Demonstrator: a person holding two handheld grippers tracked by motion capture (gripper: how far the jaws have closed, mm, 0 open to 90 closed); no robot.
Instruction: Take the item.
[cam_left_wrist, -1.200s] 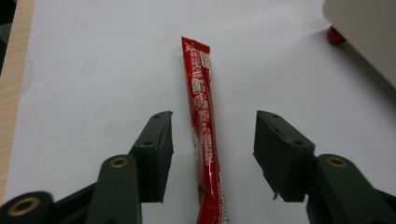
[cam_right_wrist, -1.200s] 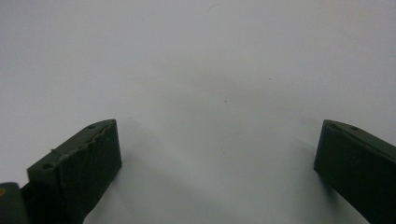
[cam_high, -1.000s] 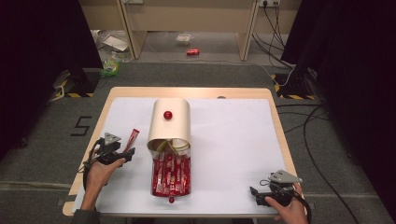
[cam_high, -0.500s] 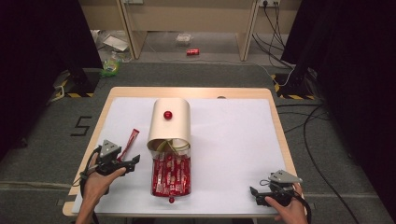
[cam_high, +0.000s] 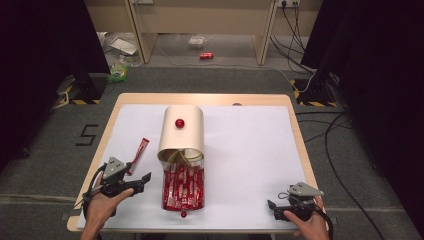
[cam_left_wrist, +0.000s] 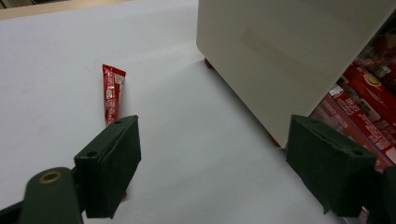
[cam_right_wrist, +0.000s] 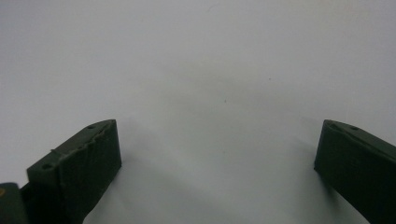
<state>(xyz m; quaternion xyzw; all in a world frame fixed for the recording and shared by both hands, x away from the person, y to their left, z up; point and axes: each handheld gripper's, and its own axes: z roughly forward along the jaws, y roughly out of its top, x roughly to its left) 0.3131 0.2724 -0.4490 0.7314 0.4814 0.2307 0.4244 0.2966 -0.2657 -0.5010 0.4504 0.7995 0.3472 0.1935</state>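
left gripper (cam_left_wrist: 212, 172): fingers spread, empty | red sachet (cam_left_wrist: 112, 93) beside its left finger | right gripper (cam_right_wrist: 217, 163): fingers spread, empty

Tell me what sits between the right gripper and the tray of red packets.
Nothing: in the high view, bare white table cover runs from the right gripper to the tray of red packets.

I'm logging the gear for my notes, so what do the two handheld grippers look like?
Both the left gripper and the right gripper are black, each with two blocky jaws, a grey three-cornered plate on top and a black cable trailing off. The forearms show no sleeves.
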